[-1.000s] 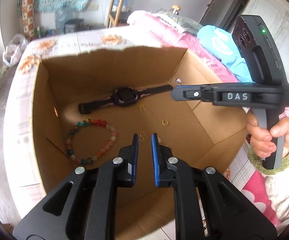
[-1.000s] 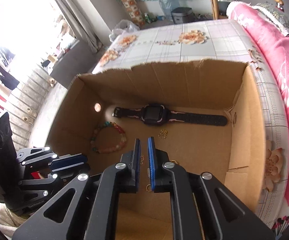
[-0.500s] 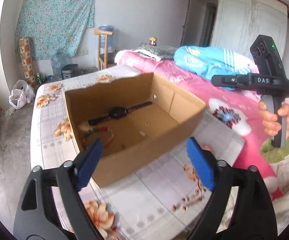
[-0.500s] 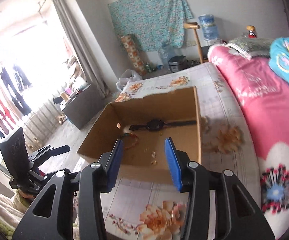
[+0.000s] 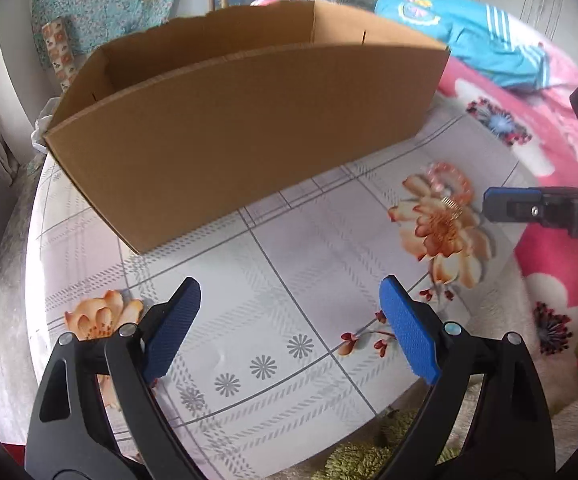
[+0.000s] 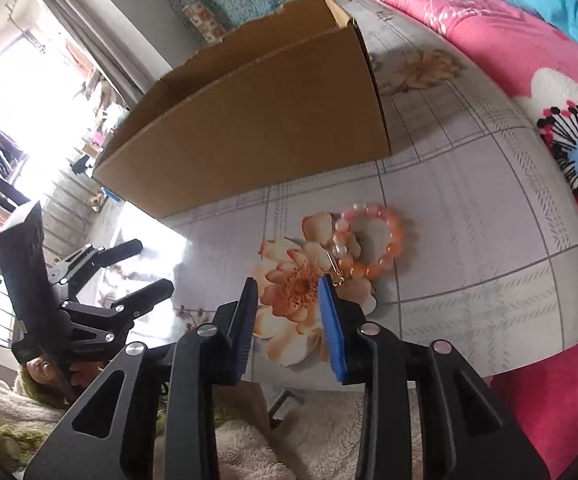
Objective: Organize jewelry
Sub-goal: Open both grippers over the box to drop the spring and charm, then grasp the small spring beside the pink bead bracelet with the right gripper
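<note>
Just beyond the right gripper's parted, just-closing, empty fingers lies the bead bracelet.

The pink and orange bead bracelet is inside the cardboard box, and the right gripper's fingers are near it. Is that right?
Not quite. The pink and orange bead bracelet lies on the tablecloth outside the cardboard box, in front of it, as the right wrist view shows. The right gripper's fingers are indeed near it.
</note>
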Motion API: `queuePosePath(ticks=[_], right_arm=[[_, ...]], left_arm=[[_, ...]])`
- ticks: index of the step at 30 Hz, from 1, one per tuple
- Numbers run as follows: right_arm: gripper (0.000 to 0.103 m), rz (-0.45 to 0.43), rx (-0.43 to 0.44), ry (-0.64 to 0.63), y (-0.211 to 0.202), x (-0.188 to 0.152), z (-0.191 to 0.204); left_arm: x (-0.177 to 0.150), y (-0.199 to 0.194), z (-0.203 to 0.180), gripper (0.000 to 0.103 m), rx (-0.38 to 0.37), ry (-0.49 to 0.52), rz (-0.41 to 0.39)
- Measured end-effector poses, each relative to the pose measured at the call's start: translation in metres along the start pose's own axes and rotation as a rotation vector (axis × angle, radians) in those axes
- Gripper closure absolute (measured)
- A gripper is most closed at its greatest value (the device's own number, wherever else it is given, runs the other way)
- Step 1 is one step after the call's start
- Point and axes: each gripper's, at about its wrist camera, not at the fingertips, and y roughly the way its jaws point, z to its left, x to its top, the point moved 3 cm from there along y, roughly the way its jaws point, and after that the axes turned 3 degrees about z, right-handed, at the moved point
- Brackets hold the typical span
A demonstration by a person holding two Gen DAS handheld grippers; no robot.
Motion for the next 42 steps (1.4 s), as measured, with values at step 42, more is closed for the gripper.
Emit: queuePosePath(ticks=[42], right_arm=[[0.098, -0.049, -0.164, -0.144, 0.042, 0.035, 0.055]], left_arm=[[-0.002, 0.024, 0.006, 0.008, 0.075, -0.099, 0.087]])
